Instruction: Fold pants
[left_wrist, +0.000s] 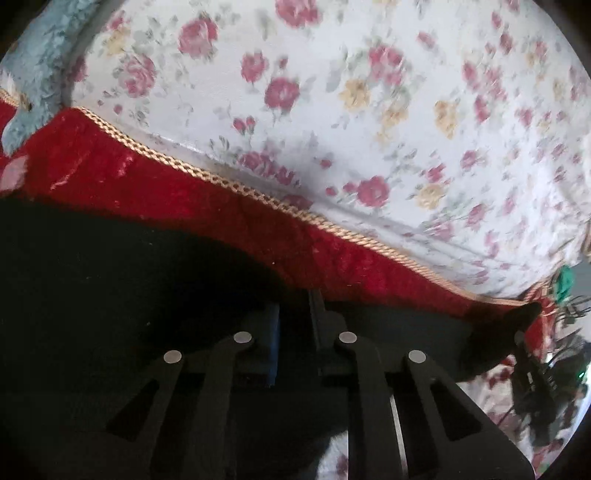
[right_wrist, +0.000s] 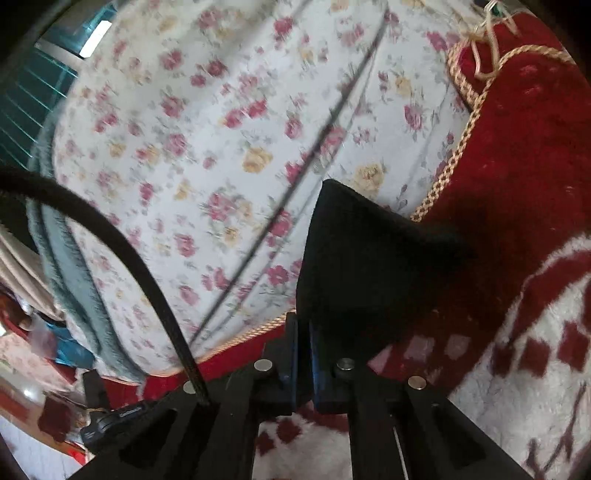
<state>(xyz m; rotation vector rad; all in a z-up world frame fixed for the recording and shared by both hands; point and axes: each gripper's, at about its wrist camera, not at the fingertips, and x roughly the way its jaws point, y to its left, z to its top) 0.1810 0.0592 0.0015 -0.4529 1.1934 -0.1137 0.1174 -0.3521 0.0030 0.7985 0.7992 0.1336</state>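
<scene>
The black pants (left_wrist: 110, 266) spread across the lower left of the left wrist view, over a red blanket (left_wrist: 147, 177). My left gripper (left_wrist: 295, 314) is shut on the pants' edge, with cloth pinched between its fingers. In the right wrist view my right gripper (right_wrist: 303, 339) is shut on a pointed corner of the pants (right_wrist: 362, 266), which stands up from the jaws. The other gripper (left_wrist: 532, 369) shows at the far right of the left wrist view, holding that black corner (left_wrist: 498, 339).
A white sheet with red and yellow flowers (left_wrist: 369, 110) covers the bed beyond the red blanket's gold cord trim (left_wrist: 229, 182). A red and white fleece blanket (right_wrist: 535, 369) lies at right. A grey-blue blanket (right_wrist: 74, 266) and a black cable (right_wrist: 129, 251) are at left.
</scene>
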